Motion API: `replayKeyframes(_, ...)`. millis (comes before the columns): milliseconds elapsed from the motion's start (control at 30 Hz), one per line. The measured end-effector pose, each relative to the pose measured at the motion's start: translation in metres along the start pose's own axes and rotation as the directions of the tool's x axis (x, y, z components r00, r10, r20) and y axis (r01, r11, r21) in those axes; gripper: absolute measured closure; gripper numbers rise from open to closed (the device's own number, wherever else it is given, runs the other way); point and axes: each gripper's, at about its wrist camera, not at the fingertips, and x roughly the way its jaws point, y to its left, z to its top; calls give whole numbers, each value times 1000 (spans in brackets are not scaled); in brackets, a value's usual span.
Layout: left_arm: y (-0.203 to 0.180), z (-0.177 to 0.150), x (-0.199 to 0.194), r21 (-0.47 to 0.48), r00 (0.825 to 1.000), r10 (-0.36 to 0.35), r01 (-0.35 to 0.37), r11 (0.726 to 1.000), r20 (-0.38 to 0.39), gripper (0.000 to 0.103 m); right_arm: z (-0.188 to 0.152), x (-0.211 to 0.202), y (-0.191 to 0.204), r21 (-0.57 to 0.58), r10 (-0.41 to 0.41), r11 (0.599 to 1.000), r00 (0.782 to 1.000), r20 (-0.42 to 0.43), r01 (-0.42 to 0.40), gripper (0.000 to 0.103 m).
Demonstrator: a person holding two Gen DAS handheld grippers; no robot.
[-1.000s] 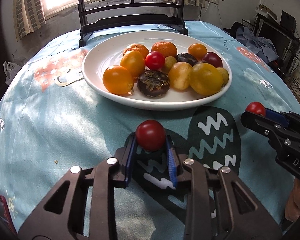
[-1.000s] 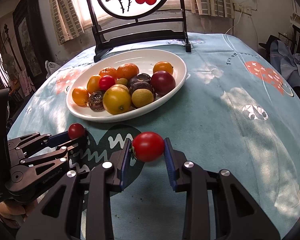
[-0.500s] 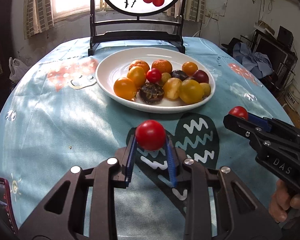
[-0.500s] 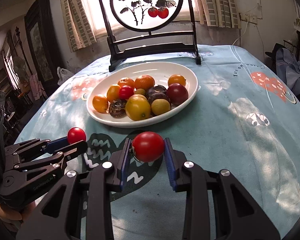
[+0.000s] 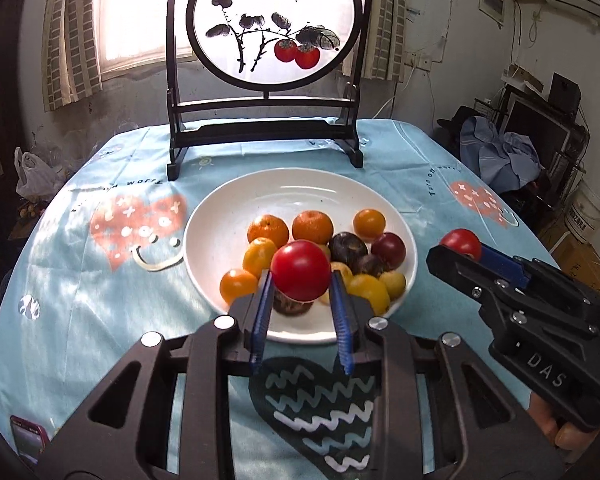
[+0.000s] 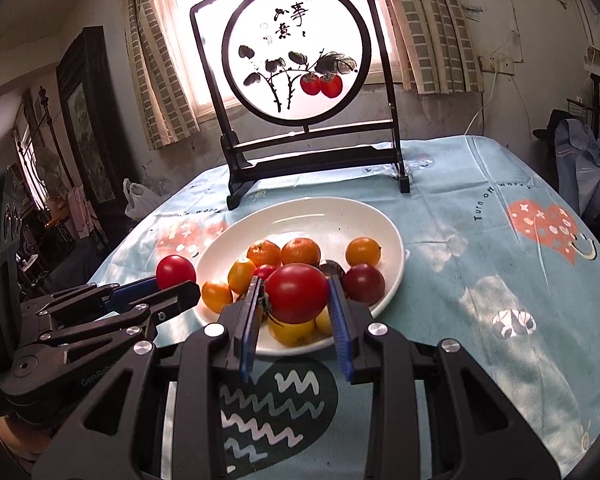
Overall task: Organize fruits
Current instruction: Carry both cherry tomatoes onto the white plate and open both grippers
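The left gripper (image 5: 301,292) and right gripper (image 6: 296,300) are each gripping a round red tomato (image 5: 300,270) above the white ceramic plate (image 5: 220,216), already holding most fruits; both tomatoes are awaiting placement

Fruits (image 5: 312,226) in plate (image 5: 220,220); screen (image 5: 274,24) behind plate.

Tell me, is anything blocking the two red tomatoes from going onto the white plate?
Nothing visible blocks them. Each claw, left and right, holds its red tomato in the air near the white plate; only the piled fruit takes up room there.
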Motion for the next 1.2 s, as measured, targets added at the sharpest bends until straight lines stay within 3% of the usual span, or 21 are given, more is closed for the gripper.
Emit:
replayKeyframes(233, 20, 41, 62, -30, 997, 39, -41, 999, -64, 74, 29, 29, -15, 34, -8, 999, 1000, 1, 8, 70)
replayKeyframes(600, 34, 60, 125, -30, 986, 93, -98, 995, -137, 73, 44, 74, -32, 49, -13, 999, 998, -54, 15, 70)
replayKeyframes(667, 38, 61, 123, -42, 983, 121, -128, 991, -135, 48, 46, 80, -34, 49, -9, 999, 998, -63, 12, 70)
replayKeyframes(700, 40, 62, 119, -50, 984, 138, -145, 988, -116, 31, 47, 83, -34, 49, -8, 999, 998, -66, 12, 70)
replayKeyframes(800, 41, 66, 107, -43, 983, 162, -166, 985, -84, 28, 50, 93, -32, 42, 0, 999, 997, -79, 3, 70)
replayKeyframes(900, 44, 69, 93, -60, 982, 182, -186, 981, -57, 15, 52, 102, -28, 24, 4, 1000, 995, -96, -1, 70)
replayKeyframes(1133, 51, 74, 65, -87, 978, 206, -206, 975, -6, 11, 50, 123, -21, 3, 4, 1000, 987, -163, -4, 67)
replayKeyframes(1200, 50, 73, 58, -86, 978, 209, -208, 974, 3, 10, 49, 123, -16, -24, -19, 1000, 984, -178, 15, 48)
